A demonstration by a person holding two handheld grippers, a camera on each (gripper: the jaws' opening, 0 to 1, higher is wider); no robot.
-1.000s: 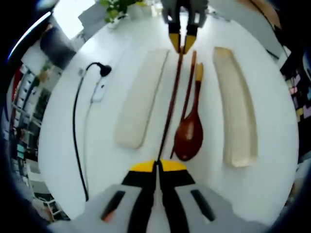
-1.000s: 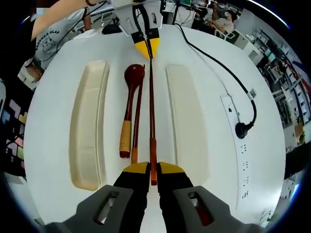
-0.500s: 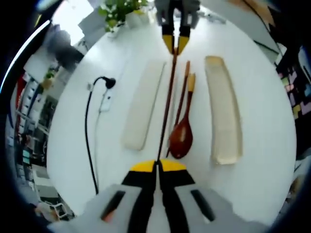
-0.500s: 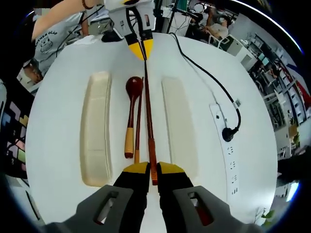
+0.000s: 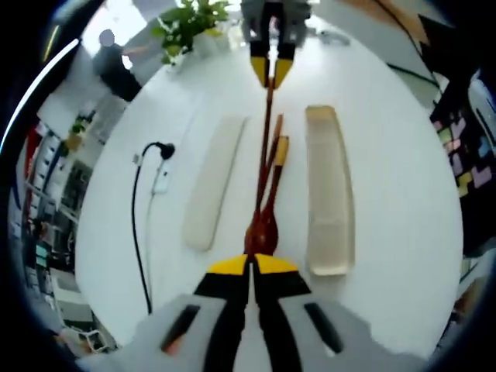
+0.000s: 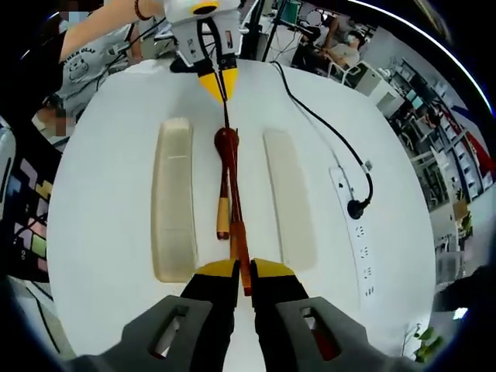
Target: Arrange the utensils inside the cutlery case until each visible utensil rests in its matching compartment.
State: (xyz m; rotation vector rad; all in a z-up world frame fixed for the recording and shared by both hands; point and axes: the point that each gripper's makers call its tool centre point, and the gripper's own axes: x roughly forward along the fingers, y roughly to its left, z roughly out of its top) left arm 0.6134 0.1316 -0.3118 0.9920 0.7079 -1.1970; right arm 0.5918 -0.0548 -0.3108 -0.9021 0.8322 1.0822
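A round white table (image 5: 403, 194) stands in a bright workroom. A black cable (image 6: 325, 128) runs across it to a white power strip (image 6: 358, 232). Potted green plants (image 5: 190, 19) sit at the far edge (daylight behind them). Cluttered shelving (image 6: 446, 132) lines one side; people stand beyond.

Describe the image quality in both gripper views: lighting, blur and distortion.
Left gripper view: even, bright light on the white table; strong fisheye bending of the two cream trays; the plant and far background are soft. Right gripper view: sharper overall; the chopstick and spoon look crisp; the power strip curves with the lens; only faint shadows beside the trays.
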